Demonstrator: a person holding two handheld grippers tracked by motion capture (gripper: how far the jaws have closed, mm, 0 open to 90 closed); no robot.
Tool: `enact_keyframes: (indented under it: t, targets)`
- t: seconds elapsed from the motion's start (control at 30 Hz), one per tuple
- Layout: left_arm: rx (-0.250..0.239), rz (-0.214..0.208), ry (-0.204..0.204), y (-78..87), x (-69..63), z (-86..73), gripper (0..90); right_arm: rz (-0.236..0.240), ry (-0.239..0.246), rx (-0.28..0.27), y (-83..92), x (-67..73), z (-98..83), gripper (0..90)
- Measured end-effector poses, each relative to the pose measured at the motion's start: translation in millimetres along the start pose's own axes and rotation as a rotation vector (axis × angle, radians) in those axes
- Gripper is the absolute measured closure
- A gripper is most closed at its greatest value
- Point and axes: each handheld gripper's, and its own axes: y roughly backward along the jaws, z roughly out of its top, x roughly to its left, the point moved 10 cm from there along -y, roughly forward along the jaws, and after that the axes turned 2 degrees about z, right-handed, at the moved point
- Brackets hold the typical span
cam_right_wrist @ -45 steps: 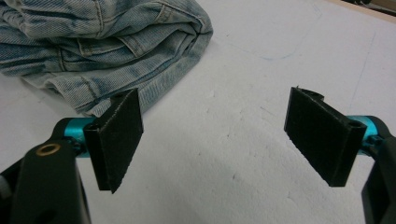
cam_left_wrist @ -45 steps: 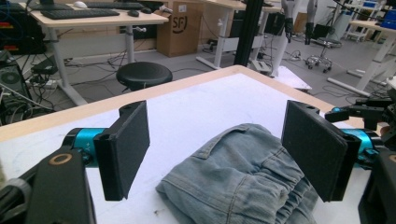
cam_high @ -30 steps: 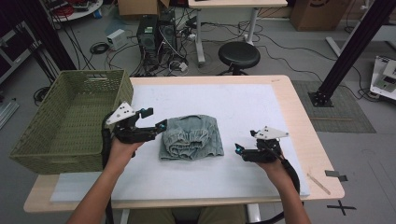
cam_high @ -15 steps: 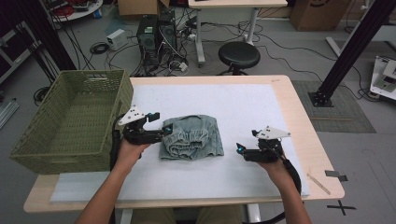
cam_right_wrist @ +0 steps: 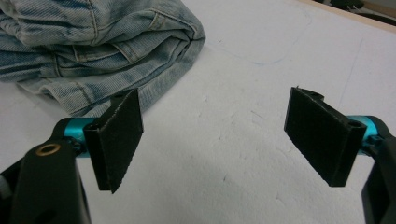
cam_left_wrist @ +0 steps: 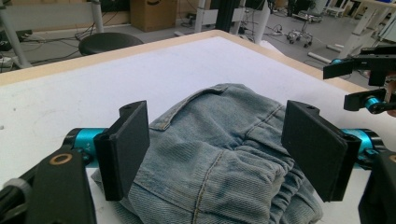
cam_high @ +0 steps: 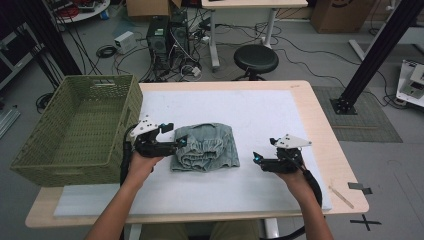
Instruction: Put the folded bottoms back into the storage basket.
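A folded pair of light blue jeans (cam_high: 205, 147) lies on the white mat (cam_high: 280, 115) near the middle of the table. My left gripper (cam_high: 177, 142) is at the jeans' left edge. In the left gripper view it (cam_left_wrist: 217, 149) stands open, one jaw on each side of the denim bundle (cam_left_wrist: 224, 107), with clear gaps to the cloth. My right gripper (cam_high: 256, 159) hovers over bare mat just right of the jeans, apart from them. In the right gripper view it (cam_right_wrist: 215, 135) is open with nothing between the jaws, and the jeans (cam_right_wrist: 93, 46) lie at upper left.
A green woven basket (cam_high: 75, 125) stands at the table's left end, close behind my left hand. A small wooden stick (cam_high: 342, 196) lies near the front right corner. A black stool (cam_high: 256, 60) and computer gear sit on the floor beyond the far edge.
My left gripper has moved right, from beside the basket up to the jeans' left edge, its jaws now around the cloth. The right gripper has hardly moved.
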Motion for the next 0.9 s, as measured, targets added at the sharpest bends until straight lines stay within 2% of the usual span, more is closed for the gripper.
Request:
enact_keyframes:
  t: [0.23, 0.3, 0.5, 0.6, 0.73, 0.83, 0.9]
  targets:
    - [0.034, 0.035, 0.037, -4.6, 7.1, -7.8, 23.7, 0.003, 0.002, 0.003, 1.2, 1.1, -1.6, 20.4]
    - [0.055, 0.042, 0.065, -6.2, 9.0, -12.8, 23.7, 0.003, 0.001, 0.002, 2.0, 0.7, -1.8, 20.4]
    - [0.108, 0.094, 0.097, -11.8, 20.0, -28.6, 23.7, 0.005, 0.014, 0.003, 2.0, 0.8, -2.3, 20.4]
    - [0.148, 0.117, 0.114, -17.1, 26.0, -37.0, 23.7, 0.004, 0.005, 0.002, 3.2, -0.1, -3.4, 20.4]
    - [0.163, 0.107, 0.154, -22.7, 30.8, -42.0, 23.4, 0.001, 0.003, 0.0, 5.3, -1.3, -3.6, 20.4]
    - [0.191, 0.09, 0.168, -27.2, 29.8, -47.7, 23.0, 0.001, 0.003, 0.0, 5.3, -1.1, -3.4, 20.4]
    - [0.181, 0.089, 0.182, -28.0, 30.5, -47.0, 23.0, 0.001, 0.008, -0.001, 4.9, -0.7, -3.1, 20.4]
